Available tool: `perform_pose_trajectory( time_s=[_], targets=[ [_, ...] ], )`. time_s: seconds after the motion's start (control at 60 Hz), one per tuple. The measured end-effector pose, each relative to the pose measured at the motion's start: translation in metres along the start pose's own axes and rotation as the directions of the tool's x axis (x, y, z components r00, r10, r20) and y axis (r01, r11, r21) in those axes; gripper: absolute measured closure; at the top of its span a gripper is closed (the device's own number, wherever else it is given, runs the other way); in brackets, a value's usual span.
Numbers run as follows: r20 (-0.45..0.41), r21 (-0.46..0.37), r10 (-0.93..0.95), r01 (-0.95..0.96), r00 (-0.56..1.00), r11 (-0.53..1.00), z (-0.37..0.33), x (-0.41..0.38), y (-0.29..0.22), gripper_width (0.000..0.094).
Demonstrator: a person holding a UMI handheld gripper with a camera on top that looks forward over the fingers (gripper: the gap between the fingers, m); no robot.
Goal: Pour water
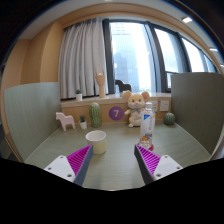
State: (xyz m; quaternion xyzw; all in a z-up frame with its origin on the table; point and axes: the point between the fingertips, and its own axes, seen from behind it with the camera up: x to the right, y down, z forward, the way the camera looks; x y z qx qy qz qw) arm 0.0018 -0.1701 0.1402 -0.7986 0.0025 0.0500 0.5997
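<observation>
Ahead of the gripper (pixel 109 163), whose purple-padded fingers stand wide apart and hold nothing, a clear plastic water bottle (pixel 147 124) stands upright on the grey-green tabletop (pixel 115 160). Left of the bottle sits a cream cylindrical cup (pixel 96 141). Approach the bottle squarely and clamp mid-body, judging it top-heavy.

Cup (pixel 97 141) left of bottle (pixel 147 124); both on table (pixel 115 160), beyond fingers (pixel 148 162)
</observation>
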Motion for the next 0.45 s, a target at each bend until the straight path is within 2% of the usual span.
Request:
perform_pose_trajectory(
  time_s=[0.45],
  targets=[
    [-0.043,0.087,-0.057,0.061,0.997,0.994,-0.042,-0.003,-0.047,0.0092]
  ],
)
